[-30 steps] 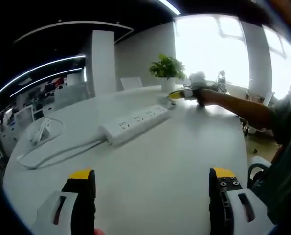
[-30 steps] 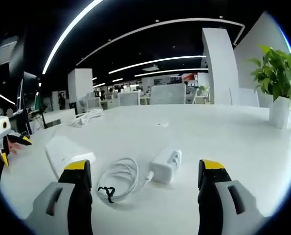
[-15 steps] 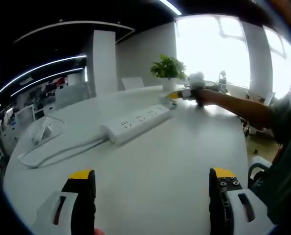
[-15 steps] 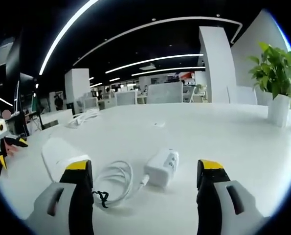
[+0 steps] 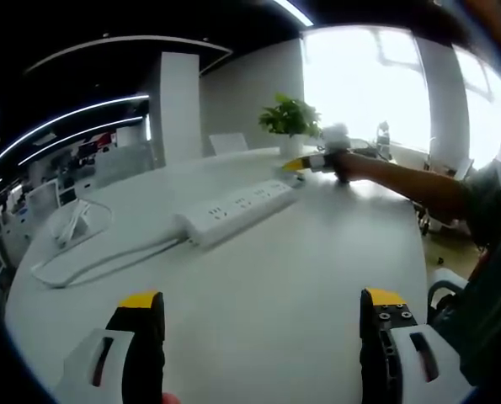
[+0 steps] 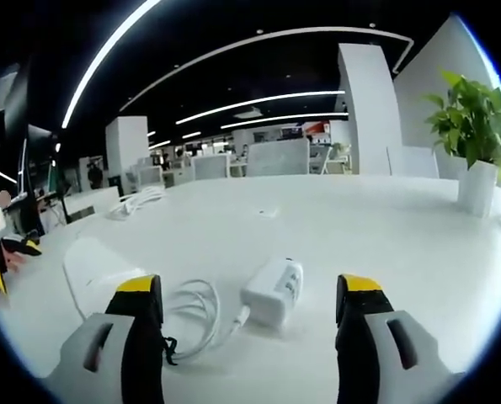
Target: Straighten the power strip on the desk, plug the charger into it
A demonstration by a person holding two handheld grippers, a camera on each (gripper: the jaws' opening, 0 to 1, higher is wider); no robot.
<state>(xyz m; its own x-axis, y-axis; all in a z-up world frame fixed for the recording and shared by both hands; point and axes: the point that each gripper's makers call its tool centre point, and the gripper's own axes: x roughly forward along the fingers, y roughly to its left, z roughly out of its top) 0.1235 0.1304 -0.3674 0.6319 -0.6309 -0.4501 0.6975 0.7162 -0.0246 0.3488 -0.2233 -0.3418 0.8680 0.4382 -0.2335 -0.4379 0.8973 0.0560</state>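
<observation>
Charger [image 6: 273, 291], a white rectangular plastic block, lies flat on the white round desk [image 6: 385, 236] between the right gripper [image 6: 248, 313]'s jaws, closer to the left one. Jaws are spread wide, holding nothing. Its white cable [image 6: 195, 313] is coiled just beside it on the left, running behind the left jaw.

Step in hand, as I read it: right gripper going for the charger.
- Centre the block between the jaws before closing; right now it sits off-centre.
- Pinch across the long flat sides, not the ends. I can't tell which end carries the prongs, so check that before committing to a grip.
- Keep the left jaw clear of the cable loop, or it gets trapped in the pinch and drags.

Long white plastic power strip [image 5: 232, 209] lies at a slant across the desk in the left gripper view, socket face up, white cord [image 5: 98, 262] trailing off toward the desk edge. Its near end shows at the left in the right gripper view, just beside the coil. Strip looks not yet squared up.

Left gripper [image 5: 263, 337] hangs low over bare desk, well apart from the strip, jaws wide apart and empty. Use it to pin the strip when plugging in; a light strip will likely slide under the push.

White potted green plant [image 6: 476, 143] stands far off, no obstacle.
</observation>
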